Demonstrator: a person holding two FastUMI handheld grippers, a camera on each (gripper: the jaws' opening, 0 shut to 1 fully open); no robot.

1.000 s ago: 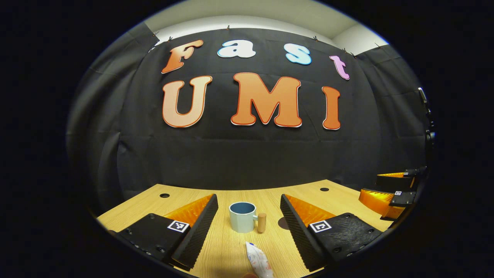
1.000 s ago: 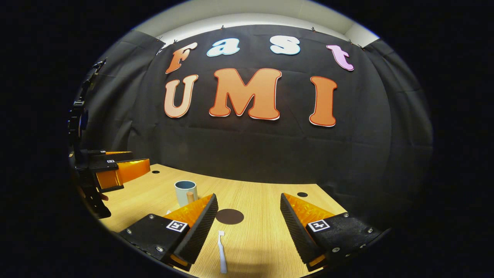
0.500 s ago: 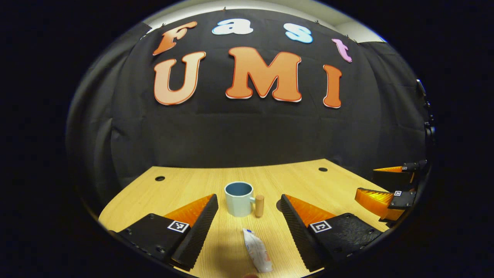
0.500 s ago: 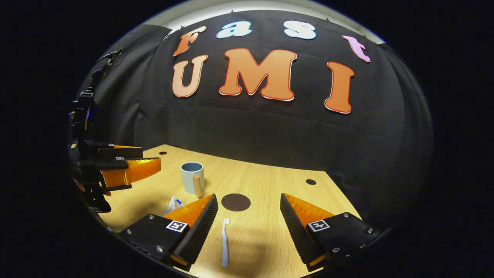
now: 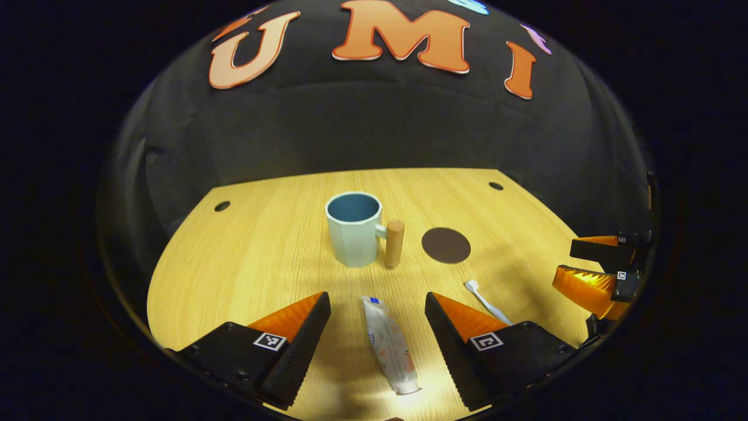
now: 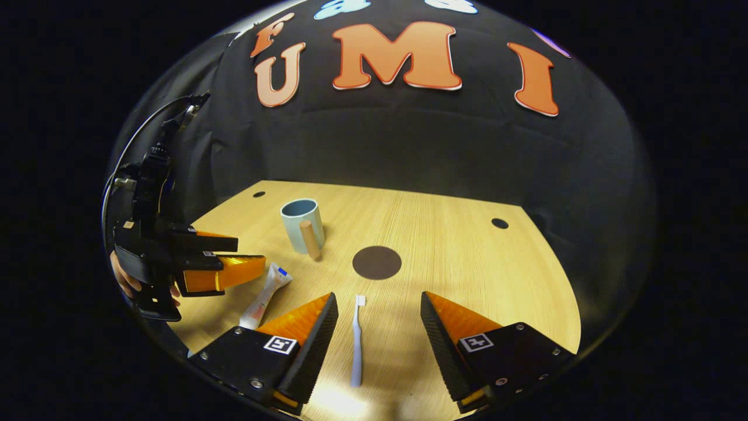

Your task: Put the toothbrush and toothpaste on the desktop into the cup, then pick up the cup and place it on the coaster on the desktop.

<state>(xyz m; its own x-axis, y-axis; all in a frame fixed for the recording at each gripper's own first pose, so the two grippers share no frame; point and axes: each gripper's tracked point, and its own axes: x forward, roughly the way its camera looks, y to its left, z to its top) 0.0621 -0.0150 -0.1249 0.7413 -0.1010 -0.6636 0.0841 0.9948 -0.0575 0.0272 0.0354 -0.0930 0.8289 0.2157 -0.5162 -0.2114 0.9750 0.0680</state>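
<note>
— While both tools hang above the desktop (image 5: 263, 234), which object is each one lined up with?

— The left gripper (image 5: 377, 307) has its fingers spread wide, and the toothpaste (image 5: 388, 345) lies flat on the wood in the gap between them, cap end toward the camera. The right gripper (image 6: 377, 304) is equally wide apart, with the toothbrush (image 6: 356, 342) lying lengthwise between its fingers, bristle head pointing away. Neither pair touches anything.

— Why straddle them like that?

— My reading is that each hand is set up for a pinch across the narrow width of its object. A wide gap leaves room to come down on either side without nudging the thing away.

— Where is the cup?

— The cup (image 5: 353, 229) stands upright and empty past the toothpaste, its wooden handle (image 5: 394, 242) turned toward the dark round coaster (image 5: 446, 245), which lies just beside it but apart. In the right gripper view the coaster (image 6: 377, 262) sits straight ahead of the toothbrush, the cup (image 6: 302, 225) off to the left.

— Anything likely to go wrong?

— The toothbrush is thin and flat against the wood, so the fingertips probably need to reach nearly to the surface. The tube is soft and may buckle under a hard squeeze. Nothing is in the cup yet, so the task is at its very start.
</note>
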